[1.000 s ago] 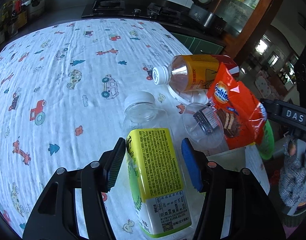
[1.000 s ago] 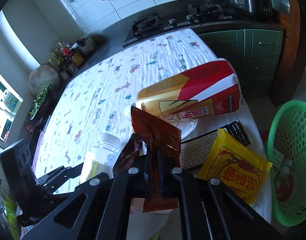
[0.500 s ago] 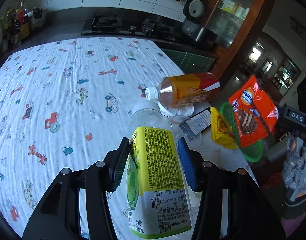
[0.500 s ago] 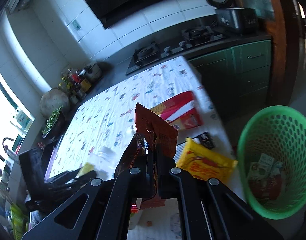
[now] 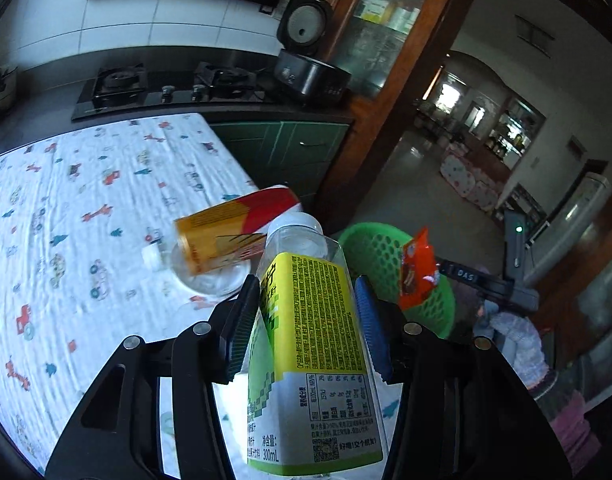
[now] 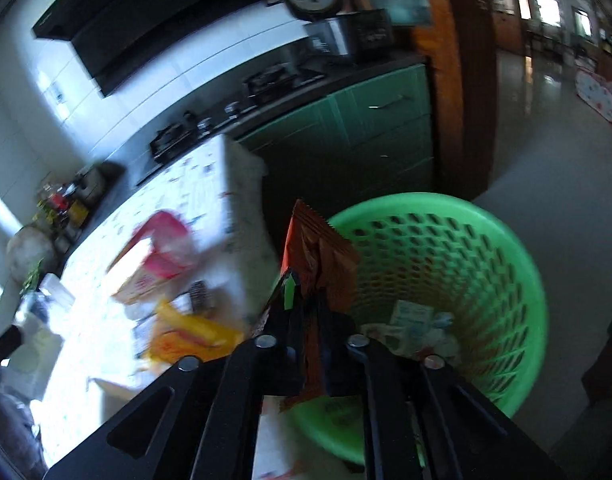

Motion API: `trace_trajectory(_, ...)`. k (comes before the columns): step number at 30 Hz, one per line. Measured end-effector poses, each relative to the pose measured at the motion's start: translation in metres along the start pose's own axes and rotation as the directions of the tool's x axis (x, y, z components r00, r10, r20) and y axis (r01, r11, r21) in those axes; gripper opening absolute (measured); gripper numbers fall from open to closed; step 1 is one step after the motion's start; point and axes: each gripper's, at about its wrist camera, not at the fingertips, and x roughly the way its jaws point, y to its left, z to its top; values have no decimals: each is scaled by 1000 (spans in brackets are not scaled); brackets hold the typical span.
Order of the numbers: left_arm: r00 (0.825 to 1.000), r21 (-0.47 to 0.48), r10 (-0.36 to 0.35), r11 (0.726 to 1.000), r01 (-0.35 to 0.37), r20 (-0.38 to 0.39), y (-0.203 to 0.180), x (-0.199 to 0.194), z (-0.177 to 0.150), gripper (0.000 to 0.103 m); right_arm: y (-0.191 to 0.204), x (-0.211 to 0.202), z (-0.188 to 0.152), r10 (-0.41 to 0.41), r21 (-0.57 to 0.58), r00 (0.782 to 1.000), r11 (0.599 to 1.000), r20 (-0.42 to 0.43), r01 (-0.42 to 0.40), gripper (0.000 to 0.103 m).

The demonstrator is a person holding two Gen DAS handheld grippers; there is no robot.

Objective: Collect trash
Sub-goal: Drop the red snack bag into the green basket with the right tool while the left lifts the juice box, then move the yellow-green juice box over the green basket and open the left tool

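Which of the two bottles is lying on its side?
The orange-and-red labelled bottle lies on the tablecloth; the yellow-green labelled bottle is held up in the left tool.

"300mL" is printed at the foot of the yellow-green label [image 5: 314, 344] on the clear bottle, beside a QR code and dense small print that cannot be made out; large Chinese characters are seen on its left edge but only in part. "DAS" is read in white on the black gripper body [image 5: 464, 276] beyond the green basket; the markings on the lying orange-and-red bottle [image 5: 233, 236] are too blurred to be read.
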Motion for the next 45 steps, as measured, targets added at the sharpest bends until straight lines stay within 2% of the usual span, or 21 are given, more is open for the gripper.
trace_trajectory(5, 998, 45, -52, 998, 53, -39, -40, 41, 18, 48, -37, 12, -1, -22, 55, 1000, 998, -4, 22, 29)
trace_trajectory(6, 997, 58, -59, 996, 62, -48, -49, 51, 21, 48, -43, 12, -2, -24, 61, 1000, 998, 0, 24, 38)
trace_trajectory(7, 996, 72, -66, 995, 70, -57, -59, 62, 24, 48, -50, 10, -3, -31, 68, 999, 997, 8, 31, 40)
trace_trajectory(11, 988, 93, -109, 988, 120, -113, -86, 102, 29, 48, -70, 1, -7, -39, 80, 999, 996, 34, 36, 42)
trace_trajectory(13, 983, 108, -112, 986, 128, -145, -101, 125, 29, 48, -75, -7, -11, -42, 83, 998, 996, 50, 37, 50)
trace_trajectory(21, 964, 146, -73, 983, 114, -257, -132, 207, 26, 48, -92, -44, -39, -54, 50, 993, 998, 105, 49, 60)
trace_trajectory(25, 957, 154, -76, 980, 123, -281, -137, 228, 21, 48, -98, -53, -52, -70, 34, 991, 997, 116, 66, 61)
trace_trajectory(27, 956, 160, -77, 979, 127, -283, -139, 229, 18, 53, -102, -54, -57, -65, 44, 992, 997, 111, 60, 61)
trace_trajectory(28, 957, 165, -72, 979, 122, -282, -140, 227, 17, 61, -105, -54, -60, -65, 49, 992, 997, 107, 60, 61)
trace_trajectory(34, 968, 206, -61, 972, 113, -242, -142, 188, 12, 62, -101, -57, -72, -64, 47, 993, 997, 95, 60, 62)
trace_trajectory(42, 988, 227, 28, 974, 7, -150, -108, 101, 4, 62, -69, -78, -82, -27, 8, 992, 1000, 120, 26, 73)
trace_trajectory(45, 992, 214, 63, 976, -39, -108, -86, 67, -1, 68, -54, -87, -87, -3, -8, 990, 1000, 141, 4, 76)
